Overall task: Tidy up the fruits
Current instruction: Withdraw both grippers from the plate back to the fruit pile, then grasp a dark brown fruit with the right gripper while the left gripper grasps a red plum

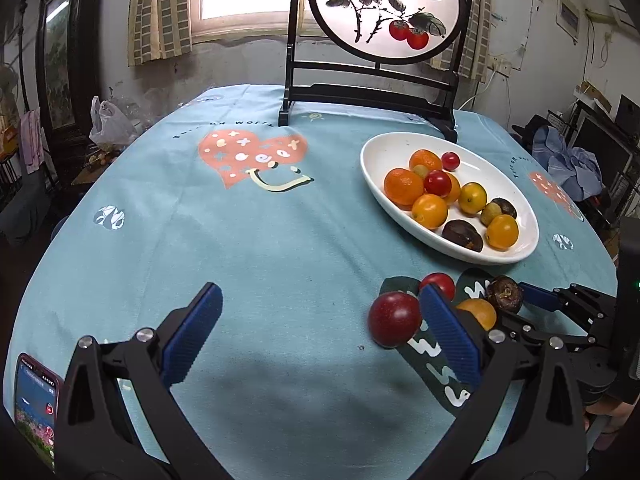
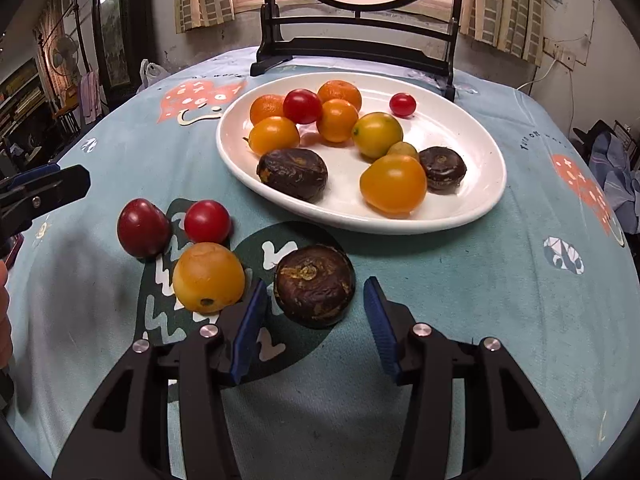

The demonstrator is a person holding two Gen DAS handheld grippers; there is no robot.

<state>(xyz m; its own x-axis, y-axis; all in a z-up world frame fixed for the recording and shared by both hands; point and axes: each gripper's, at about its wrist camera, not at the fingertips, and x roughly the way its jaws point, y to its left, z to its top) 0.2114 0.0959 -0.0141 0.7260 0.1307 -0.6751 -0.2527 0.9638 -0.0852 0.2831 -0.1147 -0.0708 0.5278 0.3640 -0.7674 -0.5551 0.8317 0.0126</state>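
A white oval plate [image 2: 472,212] holds several orange, red and dark brown fruits. Loose on the blue tablecloth in front of it lie a dark red fruit [image 2: 143,227], a red cherry tomato [image 2: 207,221], an orange fruit [image 2: 209,277] and a dark brown chestnut-like fruit [image 2: 315,285]. My right gripper [image 2: 315,282] is low over the cloth and open. The brown fruit sits between its fingertips, with a small gap on each side. My left gripper [image 1: 320,294] is wide open with nothing in it. Its right finger [image 1: 444,328] stands just beside the dark red fruit [image 1: 394,318].
A black wooden stand with a round painted screen [image 1: 368,92] stands at the back of the table, behind the plate [image 1: 376,168]. A phone [image 1: 36,400] lies at the near left edge. A plastic bag [image 1: 108,120] sits beyond the table's far left edge.
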